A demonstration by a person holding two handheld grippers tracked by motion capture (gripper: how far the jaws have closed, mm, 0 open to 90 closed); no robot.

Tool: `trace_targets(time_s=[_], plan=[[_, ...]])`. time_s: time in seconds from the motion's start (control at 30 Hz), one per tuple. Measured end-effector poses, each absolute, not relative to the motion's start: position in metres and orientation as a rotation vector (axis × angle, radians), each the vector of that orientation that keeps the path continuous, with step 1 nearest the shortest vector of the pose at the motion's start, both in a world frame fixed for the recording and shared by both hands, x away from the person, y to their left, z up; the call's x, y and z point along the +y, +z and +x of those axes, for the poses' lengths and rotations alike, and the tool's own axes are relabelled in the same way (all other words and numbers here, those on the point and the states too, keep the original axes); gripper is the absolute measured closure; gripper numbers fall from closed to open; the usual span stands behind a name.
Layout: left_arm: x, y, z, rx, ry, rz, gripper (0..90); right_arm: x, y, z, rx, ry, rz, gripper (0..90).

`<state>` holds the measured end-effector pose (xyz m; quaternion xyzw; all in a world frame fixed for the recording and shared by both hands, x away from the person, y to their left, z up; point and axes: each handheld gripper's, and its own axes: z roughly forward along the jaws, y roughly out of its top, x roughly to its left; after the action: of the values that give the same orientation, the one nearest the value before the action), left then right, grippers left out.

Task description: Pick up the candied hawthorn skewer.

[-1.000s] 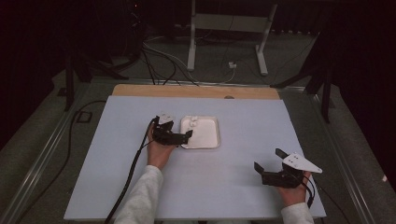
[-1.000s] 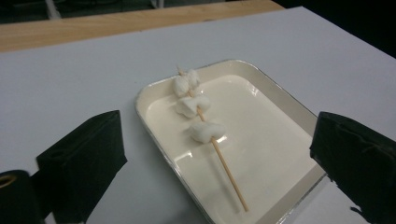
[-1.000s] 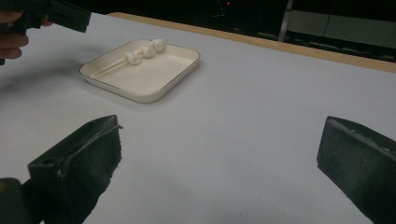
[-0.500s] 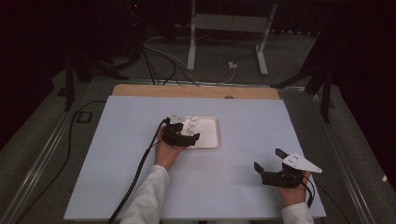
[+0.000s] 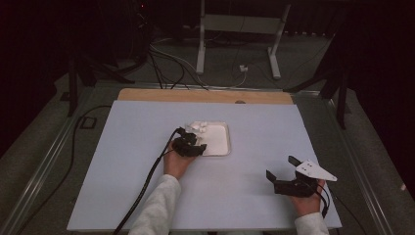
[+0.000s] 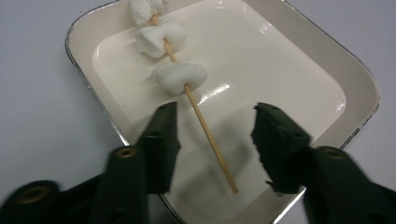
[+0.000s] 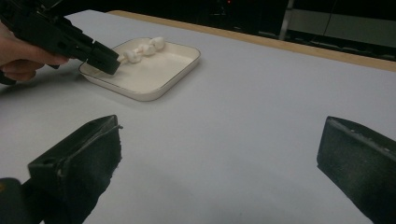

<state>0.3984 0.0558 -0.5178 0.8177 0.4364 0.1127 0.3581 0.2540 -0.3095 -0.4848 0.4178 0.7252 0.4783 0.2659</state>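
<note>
Marshmallows (image 6: 180, 77) sit threaded on a wooden skewer (image 6: 210, 138) that lies in the white tray (image 5: 221, 146) at the middle of the surface (image 5: 122, 161), so the pick-up is not yet done. The left tongs (image 6: 212, 140) have just been closing and now stand half open astride the bare near end of the stick, pads not yet touching it. The right tongs (image 5: 283, 168) hover wide open and empty at the near right, well apart from the tray.

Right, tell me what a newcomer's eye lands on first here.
First, the marshmallow skewer lying in the white tray mid-table. Next, the left gripper, whose jaws have just been closing, straddling the skewer's bare stick without touching it. The right gripper sits open near the table's right front corner.
</note>
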Motion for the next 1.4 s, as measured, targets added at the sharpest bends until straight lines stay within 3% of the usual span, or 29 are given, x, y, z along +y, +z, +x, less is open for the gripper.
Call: trace_targets(time_s=[0.03, 0.07, 0.13, 0.33, 1.03, 1.4], plan=[[0.055, -0.517, 0.398, 1.126, 0.295, 2.121, 63.4, -0.31, -0.485, 0.254, 1.957, 1.292, 1.131, 0.0], [0.055, -0.517, 0.398, 1.124, 0.303, 2.129, 63.4, -0.31, -0.485, 0.254, 1.957, 1.292, 1.131, 0.0], [0.052, -0.515, 0.397, 1.129, 0.344, 2.167, 76.7, -0.309, -0.485, 0.254, 1.959, 1.29, 1.131, 0.0], [0.052, -0.513, 0.402, 1.2, 0.348, 2.171, 89.4, -0.308, -0.485, 0.254, 1.961, 1.291, 1.128, 0.0], [0.064, -0.504, 0.4, 1.232, 0.166, 2.227, 88.0, -0.31, -0.485, 0.254, 1.96, 1.282, 1.14, 0.0], [0.072, -0.497, 0.394, 1.196, 0.193, 2.168, 90.0, -0.312, -0.486, 0.254, 1.959, 1.281, 1.144, 0.0]])
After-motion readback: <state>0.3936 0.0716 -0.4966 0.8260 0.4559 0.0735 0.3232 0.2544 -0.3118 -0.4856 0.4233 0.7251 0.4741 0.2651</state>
